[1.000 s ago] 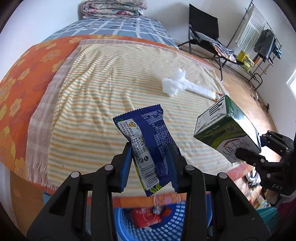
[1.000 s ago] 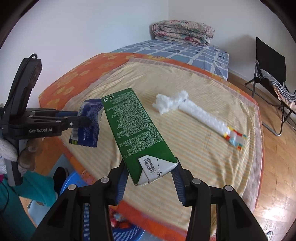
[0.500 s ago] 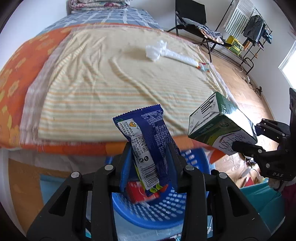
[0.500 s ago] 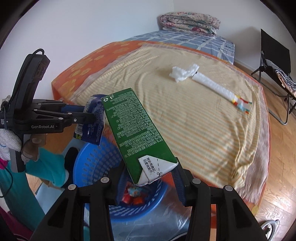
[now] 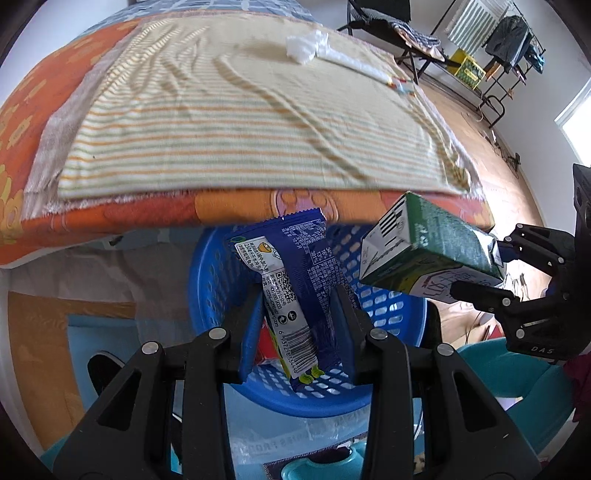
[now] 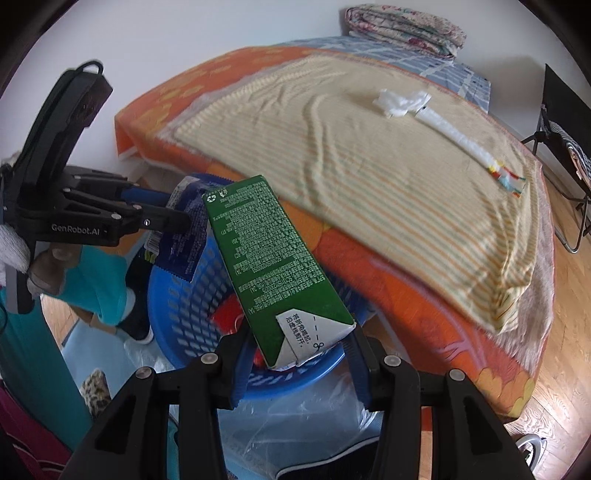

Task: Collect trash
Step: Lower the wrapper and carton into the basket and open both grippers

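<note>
Your left hand-held gripper (image 5: 297, 328), marked "GenRobot.AI", pinches a blue snack wrapper (image 5: 295, 280) and your right hand-held gripper (image 6: 299, 354) a green carton (image 6: 273, 266) with white print, both above the blue basket (image 6: 184, 314) just short of the bed (image 6: 406, 184) edge.

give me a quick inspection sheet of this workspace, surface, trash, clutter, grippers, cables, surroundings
surface: bed with a striped yellow cover over an orange flowered sheet, wrinkled
job's things: blue snack wrapper and green carton both held over the blue basket; a red packet already lies inside; white tissue and long white wrapper remain on the bed
clutter: clear plastic sheet under the basket
grippers: left gripper shut on the snack wrapper; right gripper shut on the carton
cables: nothing seen
surroundings: folded quilt, black folding chair, clothes rack, wood floor
</note>
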A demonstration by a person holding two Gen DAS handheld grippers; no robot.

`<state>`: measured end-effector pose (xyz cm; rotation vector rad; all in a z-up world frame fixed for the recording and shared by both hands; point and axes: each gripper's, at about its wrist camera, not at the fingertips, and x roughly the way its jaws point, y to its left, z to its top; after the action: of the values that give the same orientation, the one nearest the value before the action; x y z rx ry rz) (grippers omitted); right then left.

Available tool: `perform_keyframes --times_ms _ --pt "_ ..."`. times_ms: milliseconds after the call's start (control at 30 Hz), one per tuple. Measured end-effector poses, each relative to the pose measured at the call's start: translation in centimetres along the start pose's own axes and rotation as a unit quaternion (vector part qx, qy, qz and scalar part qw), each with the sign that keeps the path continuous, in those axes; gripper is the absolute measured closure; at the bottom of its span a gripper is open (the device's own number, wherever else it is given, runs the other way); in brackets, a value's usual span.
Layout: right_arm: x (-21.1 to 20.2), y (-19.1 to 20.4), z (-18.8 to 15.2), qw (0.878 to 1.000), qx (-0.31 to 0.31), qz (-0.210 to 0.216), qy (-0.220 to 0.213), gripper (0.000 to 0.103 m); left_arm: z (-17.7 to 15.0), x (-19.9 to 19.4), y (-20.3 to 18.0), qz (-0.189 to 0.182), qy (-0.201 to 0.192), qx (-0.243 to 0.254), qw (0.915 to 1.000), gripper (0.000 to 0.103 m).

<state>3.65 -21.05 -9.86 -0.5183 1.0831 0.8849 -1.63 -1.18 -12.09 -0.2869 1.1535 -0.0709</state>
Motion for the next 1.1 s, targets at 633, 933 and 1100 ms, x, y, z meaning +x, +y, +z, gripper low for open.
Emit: perform_keyframes --times_ms 633,933,1100 --pt "3.2 1.5 -0.9 0.999 -0.016 0.005 0.042 0.056 -1.7 3.0 0.3 0.015 0.047 0.008 0.9988 0.067" --pt "3.8 1.0 -1.0 0.999 -0.006 0.002 0.045 0.056 -1.6 3.4 0.2 0.020 0.051 0.012 0.9984 0.067" --pt "4.1 0.8 -1.0 0.999 -0.003 -0.002 0.047 0.046 -1.5 3.4 0.3 0.021 0.052 0.009 0.9984 0.064"
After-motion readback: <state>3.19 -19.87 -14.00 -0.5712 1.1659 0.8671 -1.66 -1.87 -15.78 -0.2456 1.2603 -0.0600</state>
